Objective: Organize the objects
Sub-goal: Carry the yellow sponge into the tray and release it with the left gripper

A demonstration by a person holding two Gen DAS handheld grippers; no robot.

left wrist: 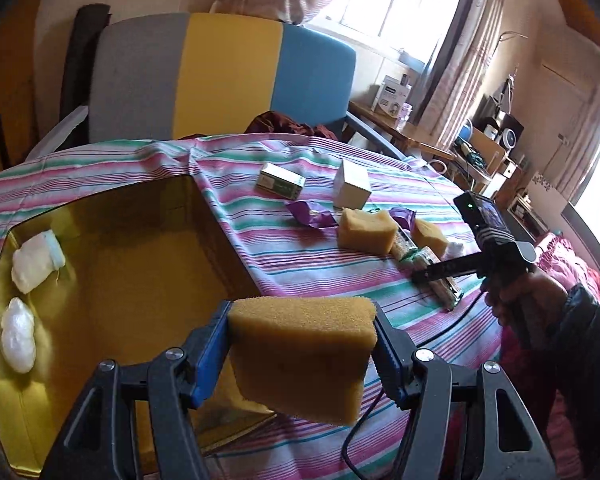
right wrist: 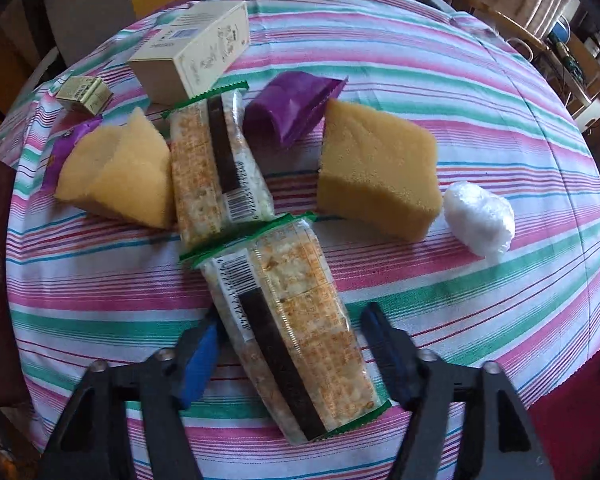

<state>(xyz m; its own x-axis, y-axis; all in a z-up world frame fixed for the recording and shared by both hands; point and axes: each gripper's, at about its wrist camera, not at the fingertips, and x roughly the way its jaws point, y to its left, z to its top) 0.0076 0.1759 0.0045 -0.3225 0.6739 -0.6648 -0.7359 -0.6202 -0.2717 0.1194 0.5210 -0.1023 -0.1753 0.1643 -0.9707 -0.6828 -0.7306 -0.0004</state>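
My left gripper (left wrist: 300,320) is shut on a yellow sponge (left wrist: 300,356), held above the right edge of an open golden box (left wrist: 112,248). Two white wads (left wrist: 36,260) lie inside the box at its left wall. My right gripper (right wrist: 292,332) points down over a clear cracker packet (right wrist: 292,344) on the striped cloth. The packet lies between the open fingers, with a gap on its right side. In the left wrist view the right gripper (left wrist: 424,276) is at the packet, held by a person's hand (left wrist: 528,296). A second cracker packet (right wrist: 216,168) lies just beyond.
Two more yellow sponges (right wrist: 376,168) (right wrist: 120,172), purple wrappers (right wrist: 292,108), a white wad (right wrist: 480,216), a beige carton (right wrist: 192,52) and a small green box (right wrist: 84,94) lie on the striped tablecloth (right wrist: 460,300). A grey, yellow and blue chair (left wrist: 228,76) stands behind the table. A black cable (left wrist: 440,332) trails over the cloth.
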